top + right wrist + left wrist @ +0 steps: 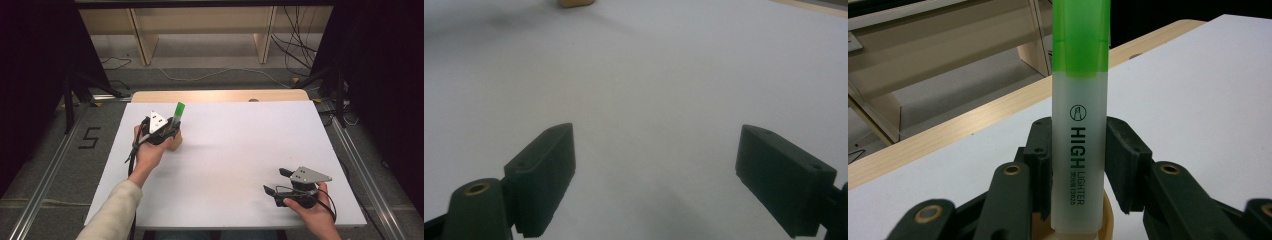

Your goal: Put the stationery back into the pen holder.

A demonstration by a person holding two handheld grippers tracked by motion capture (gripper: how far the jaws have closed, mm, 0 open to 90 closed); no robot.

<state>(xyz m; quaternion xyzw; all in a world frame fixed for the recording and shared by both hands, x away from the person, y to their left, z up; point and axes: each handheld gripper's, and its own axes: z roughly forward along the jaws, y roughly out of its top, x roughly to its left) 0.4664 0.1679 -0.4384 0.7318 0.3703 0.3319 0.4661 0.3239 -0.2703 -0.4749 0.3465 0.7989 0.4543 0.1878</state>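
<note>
- tabletop (235, 150): white sheet over light wood, wood strip showing at far edge
- small round wooden holder (175, 142) sits directly on it, left-centre
- holder carries an upright green highlighter (178, 114)

A white rectangular tabletop (240, 150) with a pale wooden far edge (220, 95) stood on grey carpeted floor (45, 165). Beyond it stood a light wooden shelf frame (200, 30), with loose black cables (295, 50) lying near it. Black curtains (35, 60) darkened both sides, and metal floor rails (45, 185) ran alongside.
</note>
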